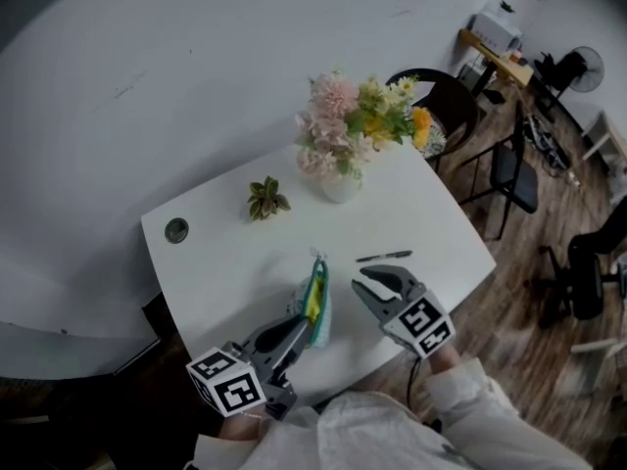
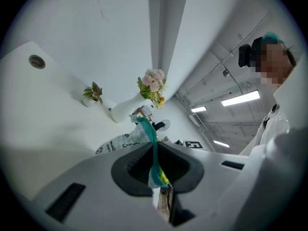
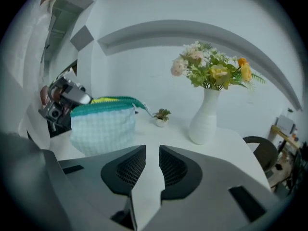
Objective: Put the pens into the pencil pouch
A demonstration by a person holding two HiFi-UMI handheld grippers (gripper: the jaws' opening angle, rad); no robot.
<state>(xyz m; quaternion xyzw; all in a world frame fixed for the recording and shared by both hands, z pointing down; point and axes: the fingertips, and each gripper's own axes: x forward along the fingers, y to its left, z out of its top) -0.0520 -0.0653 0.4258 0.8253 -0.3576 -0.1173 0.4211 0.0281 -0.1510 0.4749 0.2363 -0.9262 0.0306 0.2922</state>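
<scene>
On the table [image 1: 225,253], left gripper [image 1: 302,329] pinches the pouch [image 1: 315,306] — maybe to hold it open; right gripper [image 1: 365,282] gapes, empty.

Left gripper [image 1: 304,323]: jaws clamped on the zip edge of the pencil pouch [image 1: 316,306], gripping it at the end nearest the person. The body trails back from the pouch toward the torso, with its marker cube [image 1: 227,381] at the rear. Left hand is hidden under that cube.

Right gripper [image 1: 378,282]: just right of the pouch and clear of it, with the tips level with the pouch's far end. Its 2 jaws are a narrow gap apart with nothing between them. Its cube [image 1: 424,323] sits behind the jaws. The right forearm, in a light sleeve [image 1: 468,385], runs back from there.
</scene>
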